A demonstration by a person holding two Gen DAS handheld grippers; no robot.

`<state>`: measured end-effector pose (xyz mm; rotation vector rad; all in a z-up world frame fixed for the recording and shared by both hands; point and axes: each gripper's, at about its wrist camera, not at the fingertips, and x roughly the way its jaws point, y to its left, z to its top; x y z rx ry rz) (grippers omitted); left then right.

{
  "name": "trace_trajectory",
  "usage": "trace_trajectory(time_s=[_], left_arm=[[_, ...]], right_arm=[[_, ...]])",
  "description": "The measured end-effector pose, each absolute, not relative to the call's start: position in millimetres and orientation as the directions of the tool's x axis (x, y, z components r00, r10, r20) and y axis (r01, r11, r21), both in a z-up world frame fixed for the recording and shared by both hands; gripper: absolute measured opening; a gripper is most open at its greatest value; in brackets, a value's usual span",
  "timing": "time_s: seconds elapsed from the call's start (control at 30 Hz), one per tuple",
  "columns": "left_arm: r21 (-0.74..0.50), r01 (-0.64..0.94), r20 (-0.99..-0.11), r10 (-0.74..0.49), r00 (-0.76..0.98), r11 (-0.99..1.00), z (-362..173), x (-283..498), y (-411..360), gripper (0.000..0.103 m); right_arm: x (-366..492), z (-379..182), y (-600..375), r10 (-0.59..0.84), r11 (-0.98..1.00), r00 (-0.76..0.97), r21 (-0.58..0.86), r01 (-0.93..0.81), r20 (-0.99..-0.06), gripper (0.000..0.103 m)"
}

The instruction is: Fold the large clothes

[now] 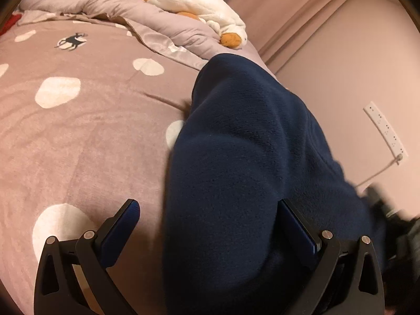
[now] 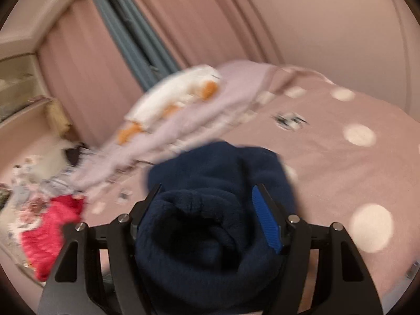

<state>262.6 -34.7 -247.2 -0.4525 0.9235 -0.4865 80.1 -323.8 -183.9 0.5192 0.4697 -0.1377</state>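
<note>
Two grippers work one navy fleece garment (image 1: pixel 244 162) that lies bunched on a pink, white-dotted bedspread (image 1: pixel 86 136), toward the bed's wall side. The left gripper (image 1: pixel 210 215) stands with its jaws spread wide; the fleece fills only the right part of the gap, lying against the right finger, while the left finger hangs over bare bedspread, so nothing is pinched. The right gripper (image 2: pixel 207 199) has a thick roll of the same fleece between its fingers; the fabric presses against the left finger, yet whether the blue pad on the other side bears on it cannot be told through the motion blur. To fold well, judged from this state, each gripper should take a single edge or corner rather than a bundle, then draw the cloth flat before doubling it. Obstacles appear modest: a crumpled lilac quilt (image 1: pixel 147 23) bearing a white-and-orange plush toy (image 1: pixel 199 8) lies at the bed's far side, and a red cloth (image 2: pixel 50 233) sits near the bed's edge in the right wrist view, both limiting spreading room.
</note>
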Motion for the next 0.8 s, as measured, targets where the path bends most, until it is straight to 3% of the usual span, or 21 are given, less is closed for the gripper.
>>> trace_trajectory(time_s=[0.13,0.37,0.6,0.8], left_arm=[[-0.557,0.213,-0.63,-0.576,0.521,0.803,-244.9,259.6,-39.7,0.102],[-0.507,0.259,-0.609,-0.555,0.567,0.822,-244.8,251.0,-43.9,0.102],[-0.699,0.197,-0.58,-0.706,0.406,0.688,-274.7,266.8,-41.4,0.103],[-0.583,0.262,-0.603,-0.625,0.495,0.769,-258.8,252.0,-53.3,0.103]], right_arm=[[70.5,-215.6,-348.9,0.032,0.809,0.872,0.525,0.265,-0.489,0.067],[60.1,-223.4,-356.9,-0.033,0.83,0.856,0.463,0.311,-0.516,0.071],[58.5,-254.5,-373.6,0.005,0.79,0.844,0.519,0.326,-0.537,0.077],[55.4,-270.7,-388.4,0.1,0.739,0.85,0.611,0.285,-0.517,0.082]])
